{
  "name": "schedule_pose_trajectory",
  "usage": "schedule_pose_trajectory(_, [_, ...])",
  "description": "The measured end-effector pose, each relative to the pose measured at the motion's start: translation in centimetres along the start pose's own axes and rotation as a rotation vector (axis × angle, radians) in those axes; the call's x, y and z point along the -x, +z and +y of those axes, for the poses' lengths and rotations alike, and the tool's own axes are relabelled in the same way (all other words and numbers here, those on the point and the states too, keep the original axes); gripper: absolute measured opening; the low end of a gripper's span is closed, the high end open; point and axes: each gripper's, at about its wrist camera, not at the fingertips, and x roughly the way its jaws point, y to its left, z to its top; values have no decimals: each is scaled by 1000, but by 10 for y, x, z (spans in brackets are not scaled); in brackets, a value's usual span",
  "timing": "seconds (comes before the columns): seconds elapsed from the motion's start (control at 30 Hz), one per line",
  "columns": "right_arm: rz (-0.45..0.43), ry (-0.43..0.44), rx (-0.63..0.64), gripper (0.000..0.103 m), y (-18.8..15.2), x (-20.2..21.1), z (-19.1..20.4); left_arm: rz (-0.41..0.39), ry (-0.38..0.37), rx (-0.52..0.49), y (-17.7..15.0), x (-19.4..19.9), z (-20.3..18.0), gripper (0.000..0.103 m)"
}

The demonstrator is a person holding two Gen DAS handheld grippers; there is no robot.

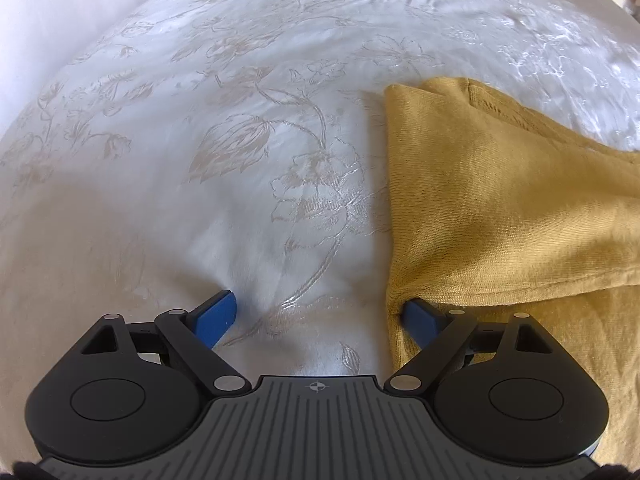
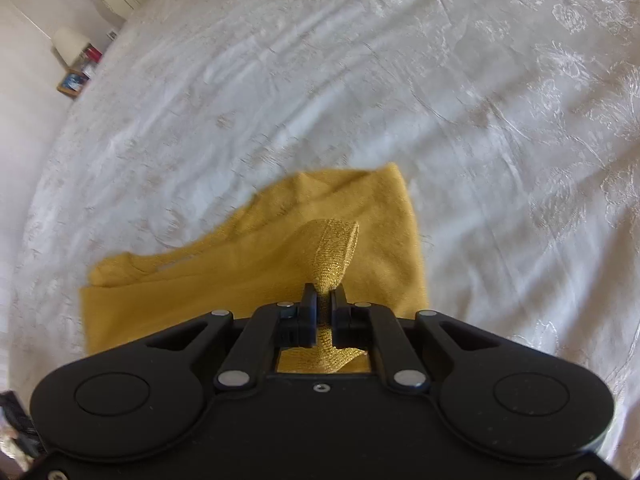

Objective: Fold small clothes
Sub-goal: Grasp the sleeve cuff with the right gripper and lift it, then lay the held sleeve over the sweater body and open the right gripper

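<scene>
A mustard-yellow knit garment (image 1: 500, 208) lies partly folded on the white bedspread, filling the right side of the left wrist view. My left gripper (image 1: 320, 312) stands wide open low over the bed at the garment's left edge. Its right blue fingertip (image 1: 418, 318) pokes into a fold of the cloth, while the left fingertip (image 1: 218, 312) rests over bare bedspread. In the right wrist view the same garment (image 2: 224, 280) spreads below my right gripper (image 2: 323, 296), which is shut on a pinched-up ridge of the yellow cloth (image 2: 334, 248) that rises between the jaws.
The white floral-embroidered bedspread (image 1: 240, 140) covers everything around the garment. At the far left of the right wrist view, off the bed, stand a lamp (image 2: 71, 44) and a small stand with boxes (image 2: 76, 80). A white wall borders the bed's left side.
</scene>
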Motion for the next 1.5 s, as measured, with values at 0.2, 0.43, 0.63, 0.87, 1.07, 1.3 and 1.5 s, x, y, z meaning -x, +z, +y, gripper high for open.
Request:
schedule_pose_trajectory(0.2, [36, -104, 44, 14, 1, -14, -8, -2, -11, -16, -3, -1, 1, 89])
schedule_pose_trajectory(0.43, [99, -167, 101, 18, -20, -43, -15, -63, -10, -120, 2, 46, -7, 83])
schedule_pose_trajectory(0.63, [96, -172, 133, 22, -21, -46, -10, -192, -75, -216, 25, 75, -40, 83])
schedule_pose_trajectory(0.87, [87, -178, 151, 22, -18, -44, -13, -132, -93, -248, 53, 21, -86, 83])
schedule_pose_trajectory(1.07, [79, -292, 140, 41, -18, -41, -24, 14, -68, -190, 42, -18, -55, 86])
schedule_pose_trajectory(1.3, [-109, -255, 245, 91, -22, -17, 16, -84, -110, -184, 46, 22, -46, 83])
schedule_pose_trajectory(1.5, [-7, -101, 352, 102, -34, -66, 72, -16, -324, -171, 53, 16, -86, 85])
